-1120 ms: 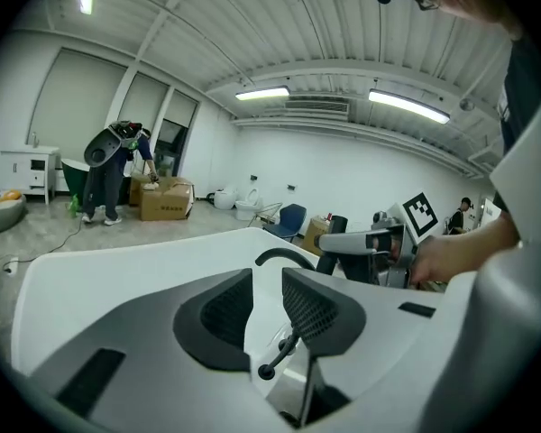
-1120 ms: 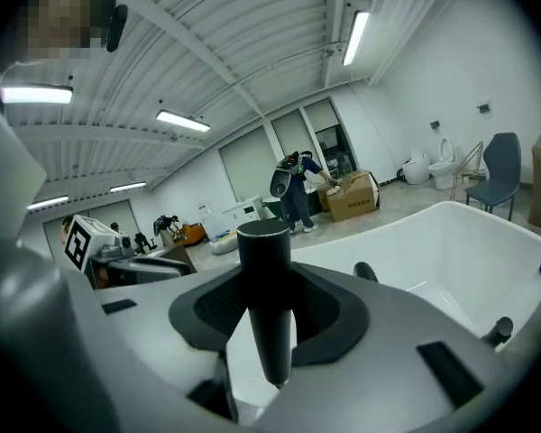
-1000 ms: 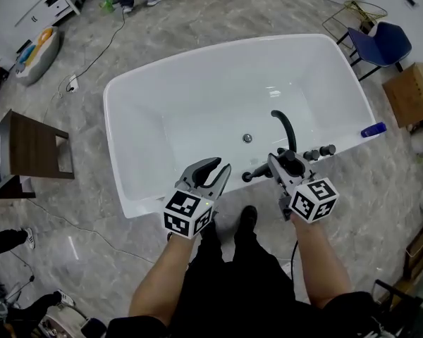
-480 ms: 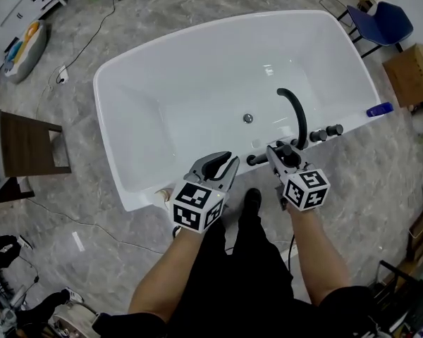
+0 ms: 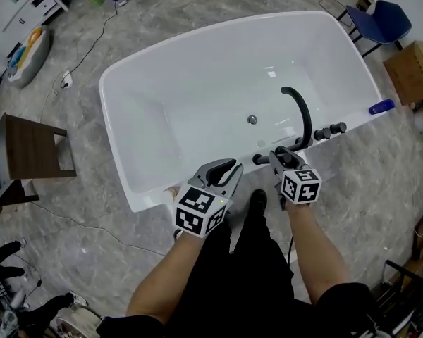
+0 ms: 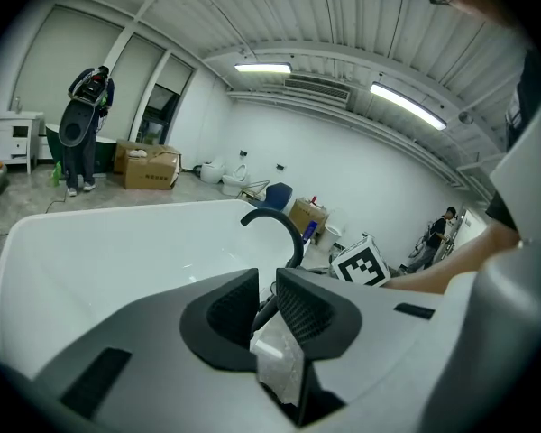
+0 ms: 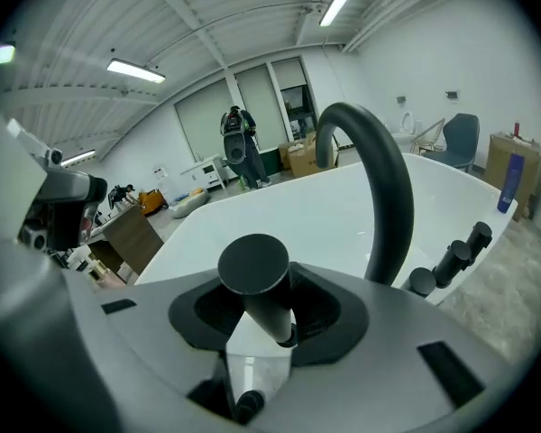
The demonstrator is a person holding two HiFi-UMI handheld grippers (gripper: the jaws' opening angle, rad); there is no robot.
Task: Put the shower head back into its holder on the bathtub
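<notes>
A: How was the shower head (image 7: 255, 269) shown?

B: As a matt black cylinder with a flat, round end face. It was clamped between the jaws of the right gripper (image 5: 282, 159) at the near rim of the white bathtub (image 5: 144, 197), just beside the arched black spout (image 5: 302, 115).

A: And the left gripper (image 5: 223, 170)?

B: Its jaws had just been closing. A narrow gap was left, and nothing was gripped.

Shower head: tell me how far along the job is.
Done: the right gripper is shut on the shower head and holds it at the rim of the bathtub beside the black spout. In hand: lining it up there. Left: seating it in its holder, which I cannot make out, and letting go.
</notes>
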